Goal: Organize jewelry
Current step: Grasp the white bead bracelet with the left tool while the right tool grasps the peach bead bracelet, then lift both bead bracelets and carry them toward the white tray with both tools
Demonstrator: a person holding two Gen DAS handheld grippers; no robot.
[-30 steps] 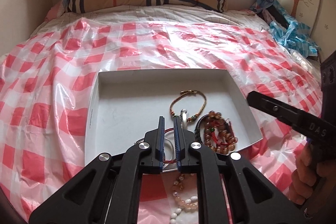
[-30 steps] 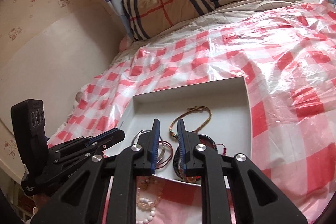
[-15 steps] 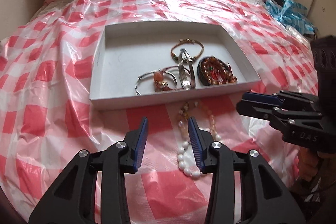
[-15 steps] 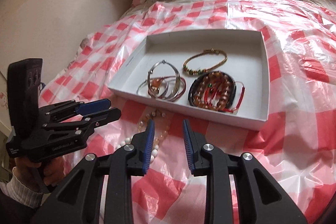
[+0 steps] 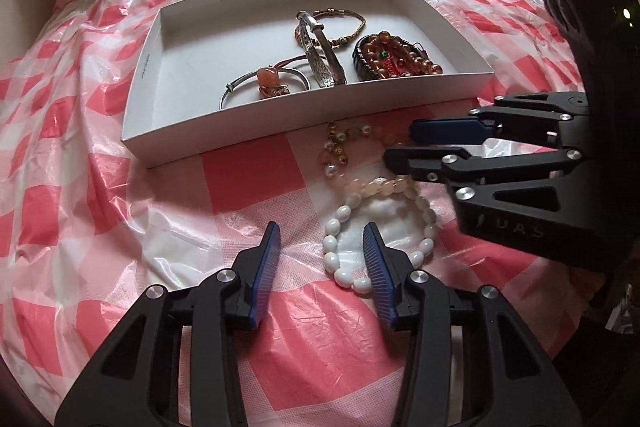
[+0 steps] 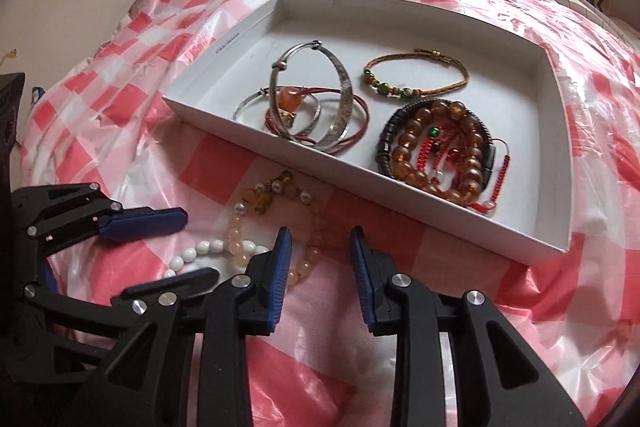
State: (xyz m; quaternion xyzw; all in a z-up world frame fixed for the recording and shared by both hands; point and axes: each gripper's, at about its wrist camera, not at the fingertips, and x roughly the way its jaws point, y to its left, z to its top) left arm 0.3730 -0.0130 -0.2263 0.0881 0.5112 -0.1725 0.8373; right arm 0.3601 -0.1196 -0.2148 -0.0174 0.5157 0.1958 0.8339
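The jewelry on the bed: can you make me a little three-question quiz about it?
1. True or false: the white bead bracelet lies inside the white box.
2. Which is in the box? A) the silver bangle B) a wristwatch C) a hair comb
3. Fill in: the checked plastic sheet is white and ____.

Key
1. False: it lies on the sheet in front of the box, near the left hand-held gripper, whose jaws are opening.
2. A
3. Red

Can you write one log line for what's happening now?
left gripper: opening, empty | right gripper: opening, empty | white bead bracelet: outside tray
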